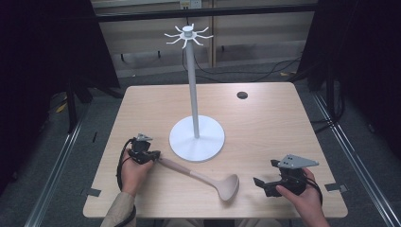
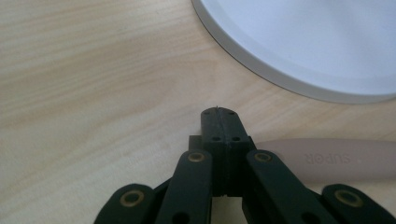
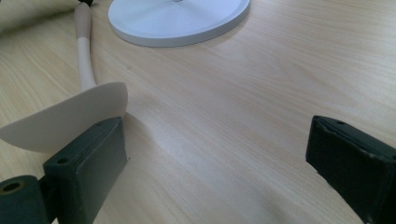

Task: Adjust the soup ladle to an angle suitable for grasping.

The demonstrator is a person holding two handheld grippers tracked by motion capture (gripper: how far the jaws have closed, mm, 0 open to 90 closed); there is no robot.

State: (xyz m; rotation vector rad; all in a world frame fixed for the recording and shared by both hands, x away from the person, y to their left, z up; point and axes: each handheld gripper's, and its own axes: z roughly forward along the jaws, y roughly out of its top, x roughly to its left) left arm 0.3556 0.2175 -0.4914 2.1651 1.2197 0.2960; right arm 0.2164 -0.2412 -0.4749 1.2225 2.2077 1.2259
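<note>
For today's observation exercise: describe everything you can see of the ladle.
The ladle is pale beige and looks like smooth plastic, with a long slim handle and a round bowl. It lies flat on the table, in front of the stand's base. The left gripper is at its handle end, whose side reads SUPOR.

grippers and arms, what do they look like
Both are black two-jaw tools. The left gripper has linked bars with brass-coloured rivets and a black cable looping by the wrist. The right gripper carries a grey three-cornered plate and has blocky jaws. A beige sleeve covers the left forearm.
</note>
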